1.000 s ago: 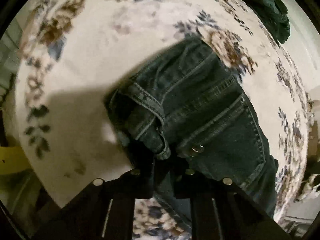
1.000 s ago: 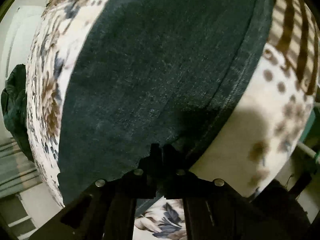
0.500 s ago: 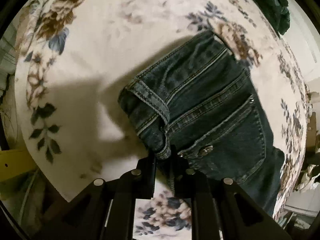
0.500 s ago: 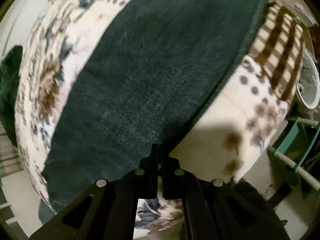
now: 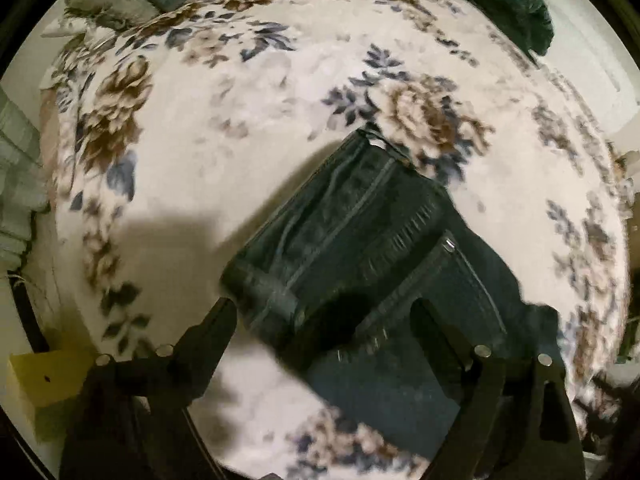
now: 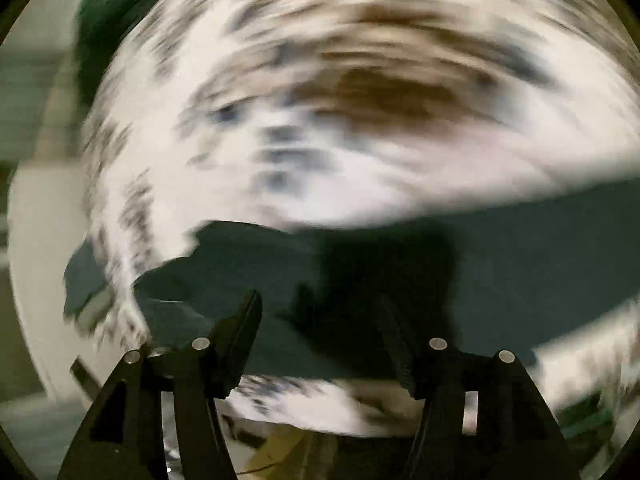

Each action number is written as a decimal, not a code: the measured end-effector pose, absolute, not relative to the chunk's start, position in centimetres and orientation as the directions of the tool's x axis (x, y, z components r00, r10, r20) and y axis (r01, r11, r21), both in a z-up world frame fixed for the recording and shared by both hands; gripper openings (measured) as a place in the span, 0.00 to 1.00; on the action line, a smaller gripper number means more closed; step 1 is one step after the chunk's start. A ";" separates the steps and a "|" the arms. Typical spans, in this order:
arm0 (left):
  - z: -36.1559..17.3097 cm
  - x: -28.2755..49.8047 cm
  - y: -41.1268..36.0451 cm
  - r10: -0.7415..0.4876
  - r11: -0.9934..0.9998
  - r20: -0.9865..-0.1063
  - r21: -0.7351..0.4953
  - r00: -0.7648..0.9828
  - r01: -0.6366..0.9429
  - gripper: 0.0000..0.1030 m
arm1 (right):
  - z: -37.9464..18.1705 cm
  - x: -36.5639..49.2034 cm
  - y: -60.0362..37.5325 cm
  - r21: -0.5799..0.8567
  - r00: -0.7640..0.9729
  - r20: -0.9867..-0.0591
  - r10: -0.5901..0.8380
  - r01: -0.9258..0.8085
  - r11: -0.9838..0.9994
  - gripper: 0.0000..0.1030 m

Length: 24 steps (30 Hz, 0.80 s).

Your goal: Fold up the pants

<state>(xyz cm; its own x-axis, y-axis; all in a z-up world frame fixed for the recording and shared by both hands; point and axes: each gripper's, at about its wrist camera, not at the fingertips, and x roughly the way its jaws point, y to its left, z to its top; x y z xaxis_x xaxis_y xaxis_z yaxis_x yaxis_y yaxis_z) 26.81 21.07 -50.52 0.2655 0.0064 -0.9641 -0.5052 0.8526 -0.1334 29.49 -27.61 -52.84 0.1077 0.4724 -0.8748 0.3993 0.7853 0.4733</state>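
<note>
Both grippers open above the dark jeans on the floral bedspread.

Nearest in the left wrist view, the left gripper (image 5: 324, 308) has jaws that have just been opening and now stand wide, nothing pinched between them; the jeans (image 5: 372, 248) lie just beyond on the bedspread (image 5: 208, 128), waistband end bunched, seams and a pocket rivet showing. Further off, a dark green garment (image 5: 516, 4) sits at the bedspread's far edge. In the heavily blurred right wrist view, the right gripper (image 6: 320, 312) also has jaws that have just been opening, parted over a flat stretch of jeans (image 6: 500, 264) without gripping it.
</note>
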 end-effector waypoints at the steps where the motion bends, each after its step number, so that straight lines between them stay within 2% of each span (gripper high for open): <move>1: -51.2 27.3 21.1 0.018 0.857 -0.968 -0.115 0.251 -0.502 0.86 | -53.3 32.5 -25.3 0.483 0.090 -0.871 0.483 0.338 0.808 0.60; 4: -54.1 27.8 21.8 0.034 0.869 -0.985 -0.055 0.170 -0.492 0.86 | -55.1 38.5 -19.9 0.482 0.012 -0.870 0.492 0.224 0.847 0.60; 7: -55.7 26.4 23.6 -0.018 0.839 -0.989 -0.094 0.146 -0.536 0.90 | -57.3 41.9 -16.1 0.472 -0.090 -0.868 0.488 0.159 0.867 0.61; 8: -56.0 25.9 24.2 -0.022 0.830 -0.990 -0.096 0.140 -0.550 0.90 | -58.0 41.6 -15.4 0.457 -0.142 -0.869 0.473 0.133 0.879 0.56; 9: -56.1 25.6 24.6 -0.026 0.825 -0.990 -0.100 0.140 -0.556 0.92 | -58.3 41.5 -15.2 0.449 -0.163 -0.871 0.464 0.117 0.886 0.46; 10: -56.3 25.3 24.9 -0.033 0.821 -0.989 -0.108 0.142 -0.561 0.92 | -58.2 40.8 -15.3 0.447 -0.163 -0.874 0.457 0.098 0.889 0.21; 11: -56.4 25.1 25.1 -0.040 0.818 -0.989 -0.114 0.142 -0.564 0.92 | -58.1 40.2 -15.5 0.443 -0.163 -0.878 0.449 0.078 0.893 0.11; 13: -56.7 25.0 25.2 -0.044 0.821 -0.989 -0.116 0.141 -0.559 0.93 | -57.4 39.9 -16.3 0.457 -0.128 -0.875 0.468 0.109 0.883 0.04; 15: -56.9 25.2 25.2 -0.042 0.828 -0.989 -0.112 0.139 -0.549 0.92 | -56.1 39.5 -18.2 0.501 -0.061 -0.855 0.516 0.169 0.849 0.04; 16: -57.0 25.3 25.3 -0.045 0.829 -0.990 -0.114 0.137 -0.547 0.92 | -55.2 39.6 -19.4 0.502 -0.010 -0.858 0.514 0.200 0.841 0.00; 18: -57.2 25.3 25.4 -0.048 0.830 -0.990 -0.114 0.134 -0.547 0.92 | -53.9 40.3 -20.7 0.444 0.080 -0.896 0.437 0.222 0.868 0.00; 21: -56.9 25.5 25.0 -0.039 0.836 -0.990 -0.106 0.134 -0.539 0.92 | -54.8 41.3 -23.0 0.535 0.060 -0.834 0.549 0.332 0.777 0.01; 22: -56.6 25.8 24.9 -0.035 0.839 -0.990 -0.102 0.134 -0.535 0.92 | -55.4 41.7 -22.7 0.555 0.016 -0.812 0.584 0.330 0.763 0.05; 24: -56.5 26.0 24.7 -0.033 0.841 -0.990 -0.101 0.136 -0.532 0.92 | -56.0 42.1 -21.2 0.562 -0.047 -0.801 0.597 0.287 0.776 0.35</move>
